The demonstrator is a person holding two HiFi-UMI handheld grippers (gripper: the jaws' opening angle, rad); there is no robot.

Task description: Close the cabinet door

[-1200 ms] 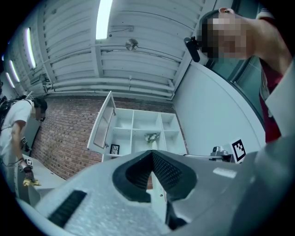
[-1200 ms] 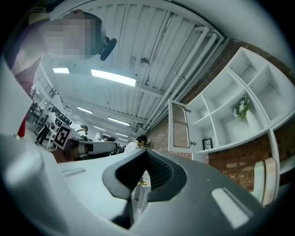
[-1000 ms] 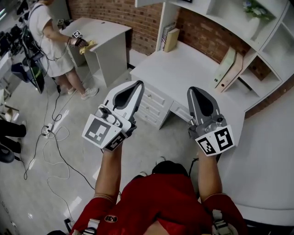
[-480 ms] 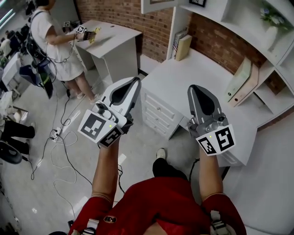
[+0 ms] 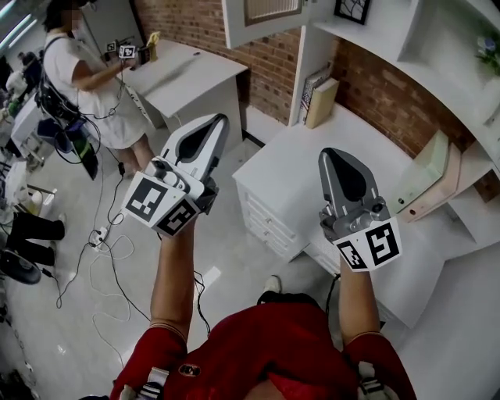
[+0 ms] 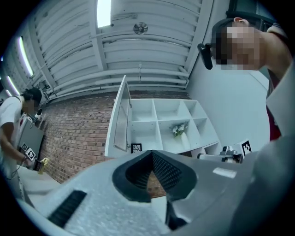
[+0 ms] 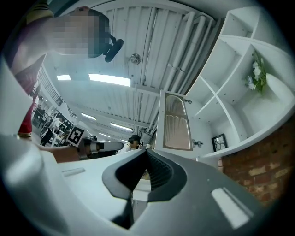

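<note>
1. You are walking up to the white table [image 5: 312,168]: over the last second it and the brick wall [image 5: 375,86] have been drawing closer in the head view, and the cabinet door [image 5: 269,9] is only now coming into sight at the top edge
2. That means you are still on the approach. The door is standing swung out from the white shelf unit [image 6: 166,110], above and ahead of both grippers, untouched
3. You are keeping the left gripper [image 5: 219,119] clamped together on nothing, and the right gripper [image 5: 331,153] is likewise closed and empty, both tilting upward
4. The door is showing as a flat, stiff white frame around a pale ribbed panel [image 7: 175,122], edge-on to the left gripper and face-on to the right
5. The ribbed dark pads [image 6: 168,171] are probably going to slide on that smooth painted face, so you are likely needing a square, steady push
</note>
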